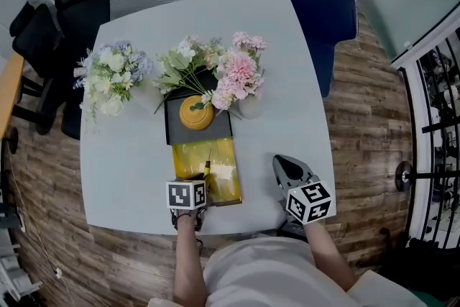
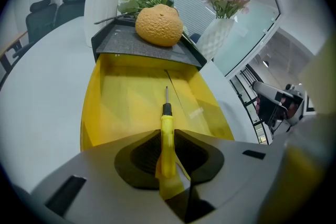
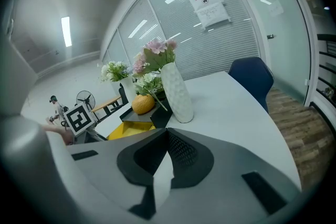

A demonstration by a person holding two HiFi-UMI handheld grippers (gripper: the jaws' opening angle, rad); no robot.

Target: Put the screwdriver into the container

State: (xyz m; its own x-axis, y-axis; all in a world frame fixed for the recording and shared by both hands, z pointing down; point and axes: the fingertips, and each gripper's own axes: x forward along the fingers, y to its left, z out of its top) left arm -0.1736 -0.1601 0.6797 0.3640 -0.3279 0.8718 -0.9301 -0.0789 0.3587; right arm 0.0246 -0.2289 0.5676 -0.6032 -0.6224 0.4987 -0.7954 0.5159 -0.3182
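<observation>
Head view, far left: black office chairs point(image 1: 63, 19) stood off the corner of the pale table point(image 1: 129, 176); a bouquet of white and blue flowers point(image 1: 111, 79) sat on the table's left part, well apart from the grippers.

Left gripper point(image 2: 167, 136): near the front edge of the table, at the near end of the yellow container point(image 2: 131, 97); jaws clamped narrow on the yellow handle of the screwdriver point(image 2: 167, 128); black collar and thin metal shaft stuck out ahead of the jaws, over the container's interior, pointing toward its far end; contact between tip and container floor could not be judged. In the head view the screwdriver point(image 1: 207, 169) showed just ahead of the marker cube, over the container point(image 1: 219, 176).

Centre: a black tray point(image 1: 215, 131) lay against the far end of the container, its near edge overhanging it in the left gripper view; an orange point(image 1: 195, 113) sat on the tray; green stems lay across the tray's back.

Right of the tray: pink flowers point(image 1: 241, 72) in a white textured vase point(image 3: 176, 93), just beside the tray.

Right gripper point(image 3: 167, 131): right of the container and apart from it, over bare table near the front edge; jaw tips met, nothing between them.

Far right: a dark blue chair point(image 1: 327, 18) at the table's far right corner; wood-pattern floor point(image 1: 366, 126) beyond.
</observation>
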